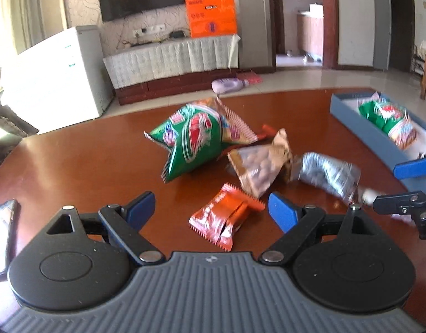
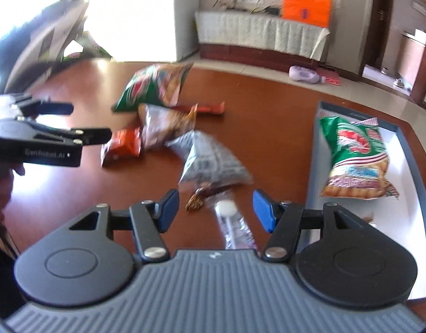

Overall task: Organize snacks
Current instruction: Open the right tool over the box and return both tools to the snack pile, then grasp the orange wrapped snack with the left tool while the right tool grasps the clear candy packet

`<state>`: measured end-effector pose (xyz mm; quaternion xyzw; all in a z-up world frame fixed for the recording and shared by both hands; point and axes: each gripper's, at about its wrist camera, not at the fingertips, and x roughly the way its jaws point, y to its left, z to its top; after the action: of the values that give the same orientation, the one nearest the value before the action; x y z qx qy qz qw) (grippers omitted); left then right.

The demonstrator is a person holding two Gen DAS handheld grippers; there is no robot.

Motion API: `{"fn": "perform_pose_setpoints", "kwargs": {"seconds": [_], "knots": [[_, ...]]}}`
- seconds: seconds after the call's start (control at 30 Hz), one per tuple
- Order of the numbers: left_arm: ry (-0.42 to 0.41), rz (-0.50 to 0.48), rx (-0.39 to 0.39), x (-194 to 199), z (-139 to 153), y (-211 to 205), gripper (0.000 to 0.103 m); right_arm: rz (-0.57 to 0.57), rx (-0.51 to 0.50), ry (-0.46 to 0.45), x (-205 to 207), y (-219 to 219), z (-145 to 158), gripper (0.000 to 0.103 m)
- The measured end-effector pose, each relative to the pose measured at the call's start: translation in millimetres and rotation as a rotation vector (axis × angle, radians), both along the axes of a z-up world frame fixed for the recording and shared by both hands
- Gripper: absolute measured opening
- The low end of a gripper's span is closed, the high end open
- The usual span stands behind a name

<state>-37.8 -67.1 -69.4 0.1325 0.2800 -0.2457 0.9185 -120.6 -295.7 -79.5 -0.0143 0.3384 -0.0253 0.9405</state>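
Snack packs lie in a heap on the brown table (image 1: 74, 152): a green cracker bag (image 1: 196, 136), a brown nut pack (image 1: 257, 163), a silver pack (image 1: 326, 172) and an orange-red pack (image 1: 226, 219). My left gripper (image 1: 211, 211) is open and empty, with the orange-red pack between its fingers. My right gripper (image 2: 213, 211) is open and empty above a wrapped lollipop (image 2: 229, 219) and a small brown sweet (image 2: 201, 195). A blue box (image 2: 312, 166) at the right holds another green cracker bag (image 2: 357, 158). The right gripper also shows in the left wrist view (image 1: 404, 186).
A phone (image 1: 2, 236) lies at the table's left edge. A thin red bar (image 2: 204, 108) lies behind the heap. A dark stand (image 2: 40, 47) sits at the table's far left. The left gripper (image 2: 82, 123) crosses the right wrist view. Floor, fridge and TV bench lie beyond.
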Motion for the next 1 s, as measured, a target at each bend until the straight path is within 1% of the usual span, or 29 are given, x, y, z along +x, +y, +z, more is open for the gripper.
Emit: {"fn": "perform_pose_setpoints", "kwargs": {"seconds": [0.13, 0.27, 0.4, 0.47, 0.53, 0.63, 0.67, 0.7, 0.73, 0.77, 0.8, 1.0], "knots": [[0.012, -0.016, 0.032, 8, -15, -7, 0.091, -0.023, -0.015, 0.033, 7, 0, -7, 0.061], [0.005, -0.061, 0.055, 13, -25, -23, 0.091, -0.046, -0.027, 0.061, 11, -5, -15, 0.060], [0.007, -0.091, 0.088, 16, -34, -34, 0.090, -0.052, -0.023, 0.092, 18, -7, -26, 0.060], [0.013, -0.097, 0.106, 19, -39, -36, 0.090, -0.059, -0.008, 0.085, 20, -9, -26, 0.060], [0.025, -0.100, 0.115, 23, -44, -36, 0.086, -0.059, -0.007, 0.080, 21, -10, -27, 0.061], [0.034, -0.107, 0.094, 26, -45, -35, 0.075, -0.056, -0.005, 0.080, 20, -10, -27, 0.061], [0.037, -0.109, 0.089, 27, -45, -35, 0.071, -0.048, -0.004, 0.079, 21, -8, -27, 0.052], [0.035, -0.109, 0.090, 27, -47, -36, 0.069, -0.033, 0.019, 0.079, 21, -9, -26, 0.042], [0.032, -0.111, 0.090, 26, -47, -37, 0.064, -0.022, 0.031, 0.082, 21, -7, -25, 0.031], [0.029, -0.113, 0.090, 26, -48, -37, 0.056, -0.009, 0.001, 0.084, 20, -2, -25, 0.026], [0.033, -0.118, 0.087, 26, -48, -37, 0.055, 0.000, -0.017, 0.085, 19, 1, -25, 0.025], [0.047, -0.119, 0.076, 24, -48, -33, 0.050, -0.033, 0.017, 0.096, 16, -1, -21, 0.023]]}}
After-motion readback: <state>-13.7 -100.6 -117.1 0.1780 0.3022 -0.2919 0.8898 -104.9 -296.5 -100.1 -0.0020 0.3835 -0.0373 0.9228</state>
